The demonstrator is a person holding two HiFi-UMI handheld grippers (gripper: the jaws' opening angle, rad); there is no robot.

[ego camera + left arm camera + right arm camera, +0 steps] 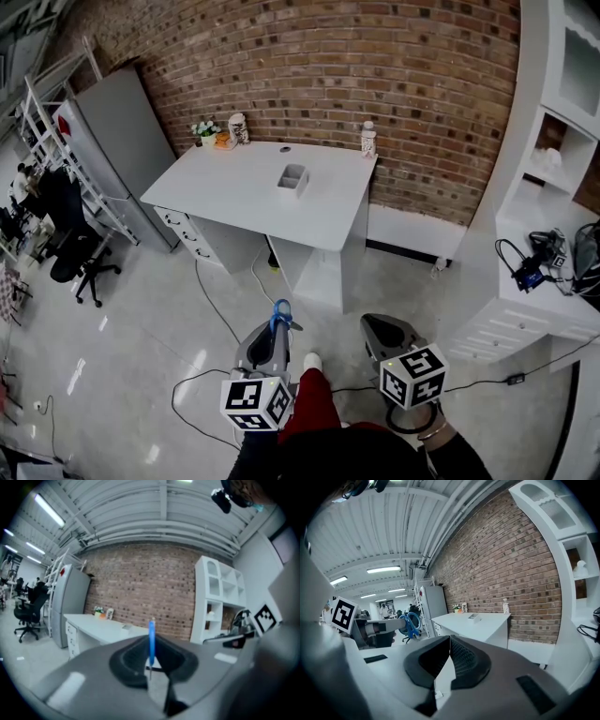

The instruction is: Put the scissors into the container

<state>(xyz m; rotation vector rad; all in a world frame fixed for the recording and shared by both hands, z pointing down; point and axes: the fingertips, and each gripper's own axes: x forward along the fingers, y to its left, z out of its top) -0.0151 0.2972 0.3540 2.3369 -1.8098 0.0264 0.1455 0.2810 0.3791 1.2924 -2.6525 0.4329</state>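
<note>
**A:** What sort of room is it?

**B:** A big hall with a brick wall (375, 75) at the back and a glossy, pale grey floor (122, 366). One white desk (234, 202) stands against the wall. A tall grey cabinet (127, 141) is to its left and a white shelf unit (553, 150) to its right. One black office chair (80, 253) stands at the far left. Cables (214, 305) trail over the floor in front of the desk.

**A:** And on the desk?

**B:** One container (293, 178), small, pale and open-topped, sits near the middle of the desk. One white bottle (368, 139) stands at the back right corner. At the back left corner there is a small plant (204, 129), with something orange and a pale patterned jar (238, 127) just beside it.

**A:** How many scissors?

**B:** One pair. The scissors (280, 314) are in the left gripper (275, 334), whose jaws are closed narrowly on them. The blue handles stick up past the tips. They are over the floor, well apart from the desk's front edge and from the container.

**A:** And the other gripper?

**B:** The right gripper (378, 326) is just beside the left one and holds nothing, its pads meeting at the tips. That makes two grippers, each with one marker cube (255, 403) at its rear.

**A:** Anything between them?

**B:** One red trouser leg (309, 408) and one white shoe (312, 361), both the person's own.
</note>
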